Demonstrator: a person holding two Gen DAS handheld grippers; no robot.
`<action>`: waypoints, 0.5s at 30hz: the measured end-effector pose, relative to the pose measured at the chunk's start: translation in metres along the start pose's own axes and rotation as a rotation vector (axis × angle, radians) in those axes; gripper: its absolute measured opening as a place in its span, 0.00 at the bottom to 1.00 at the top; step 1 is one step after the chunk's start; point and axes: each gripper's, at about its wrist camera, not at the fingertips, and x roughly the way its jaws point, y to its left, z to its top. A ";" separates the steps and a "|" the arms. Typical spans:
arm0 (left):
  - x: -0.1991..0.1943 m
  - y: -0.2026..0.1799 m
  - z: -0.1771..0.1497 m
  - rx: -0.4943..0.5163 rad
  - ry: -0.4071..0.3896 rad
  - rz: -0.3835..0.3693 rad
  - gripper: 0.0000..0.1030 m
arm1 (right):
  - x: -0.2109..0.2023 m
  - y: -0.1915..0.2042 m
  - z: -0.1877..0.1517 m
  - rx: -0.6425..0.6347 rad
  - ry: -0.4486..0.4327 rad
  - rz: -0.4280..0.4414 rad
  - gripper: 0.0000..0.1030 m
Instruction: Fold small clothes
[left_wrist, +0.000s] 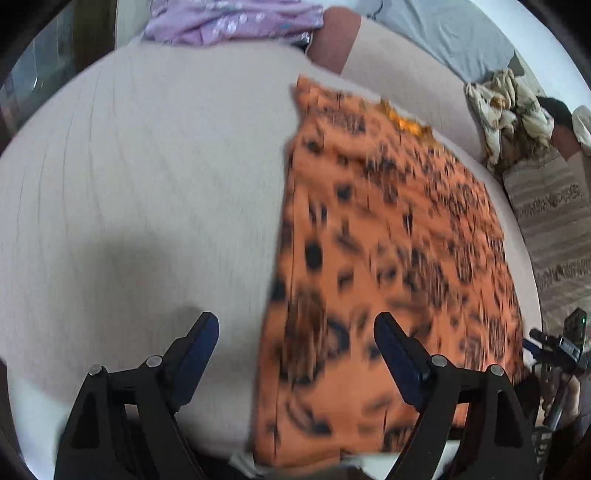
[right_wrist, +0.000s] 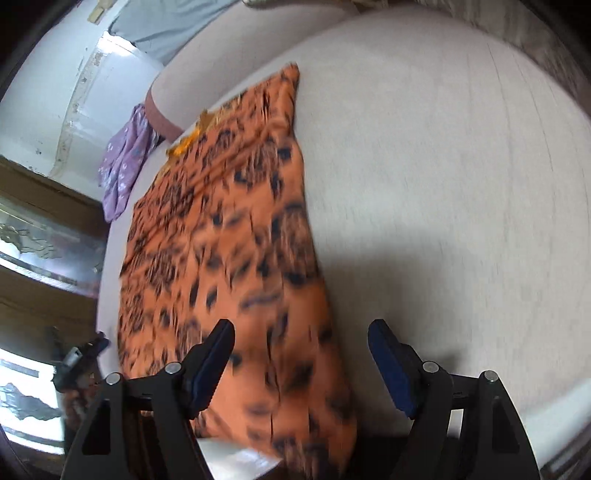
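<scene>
An orange garment with black and brown spots (left_wrist: 391, 266) lies flat in a long strip on a pale beige cushion (left_wrist: 147, 177). In the left wrist view my left gripper (left_wrist: 295, 325) hovers open over the garment's left edge, one finger above bare cushion, the other above the cloth. In the right wrist view the same orange garment (right_wrist: 229, 251) runs up the left half of the frame. My right gripper (right_wrist: 301, 332) is open above the garment's right edge, with nothing pinched between its pads. Both views are motion-blurred.
A purple flowered cloth (left_wrist: 229, 22) lies at the cushion's far end, and shows as the purple cloth (right_wrist: 122, 170) at left in the right wrist view. A crumpled cream-patterned cloth (left_wrist: 509, 107) and a striped fabric (left_wrist: 554, 221) sit at the right. A grey sheet (left_wrist: 447, 33) lies beyond.
</scene>
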 end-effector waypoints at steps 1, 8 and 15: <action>0.000 0.000 -0.009 -0.005 0.013 0.002 0.84 | -0.002 -0.002 -0.008 0.006 0.010 0.006 0.75; 0.003 -0.007 -0.044 -0.020 0.030 0.048 0.84 | 0.007 0.001 -0.038 0.000 0.064 0.067 0.60; 0.011 -0.005 -0.051 -0.008 0.027 0.076 0.82 | 0.007 0.005 -0.040 -0.009 0.050 0.065 0.47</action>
